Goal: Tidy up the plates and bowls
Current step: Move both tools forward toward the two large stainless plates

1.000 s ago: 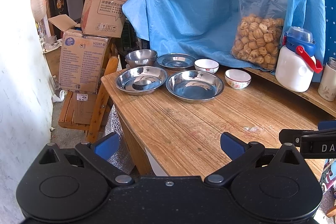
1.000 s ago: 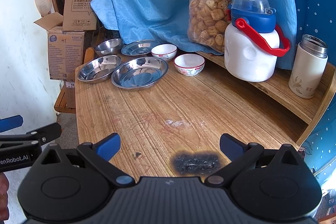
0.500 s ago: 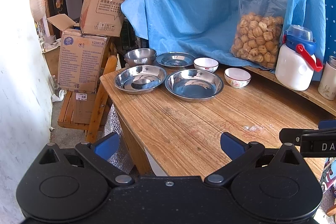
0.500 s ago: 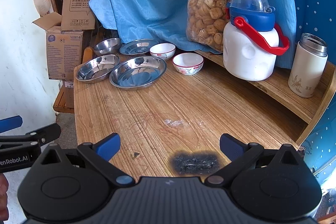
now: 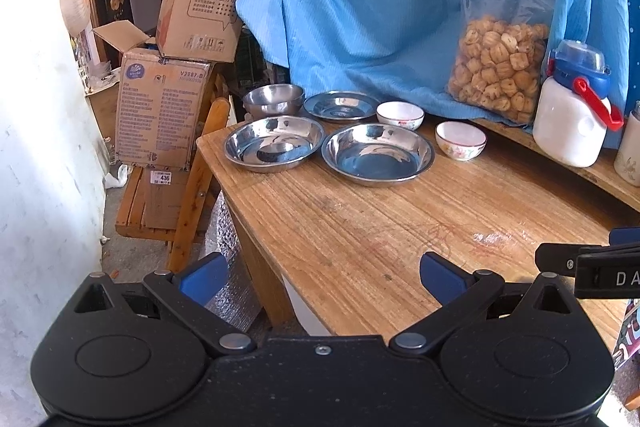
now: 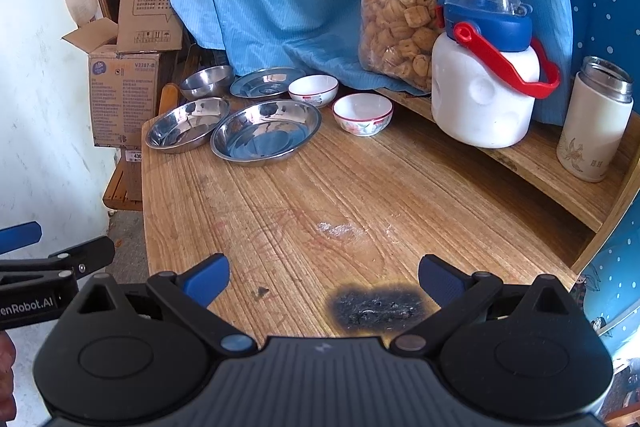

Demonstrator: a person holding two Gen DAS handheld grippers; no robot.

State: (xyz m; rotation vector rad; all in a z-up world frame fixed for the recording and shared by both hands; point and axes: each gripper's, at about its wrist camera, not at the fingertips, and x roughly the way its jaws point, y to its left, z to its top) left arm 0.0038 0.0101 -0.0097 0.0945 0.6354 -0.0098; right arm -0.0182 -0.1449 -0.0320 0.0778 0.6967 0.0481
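On grainy wooden table (image 6: 360, 187): shiny steel plates (image 6: 266, 135), glazed bowls (image 6: 363, 114) (round); both jaws apart, empty.

Both wrist views low at near table (image 5: 360, 227) edge, facing dishes (far end), left view further left

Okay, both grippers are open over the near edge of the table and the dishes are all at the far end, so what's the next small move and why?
Probably bring the right gripper forward toward the nearer white ceramic bowl. Both grippers are open and empty, the left gripper too, and no dishes are stacked yet. That bowl sits apart beside its twin, so nesting them looks an easy start.
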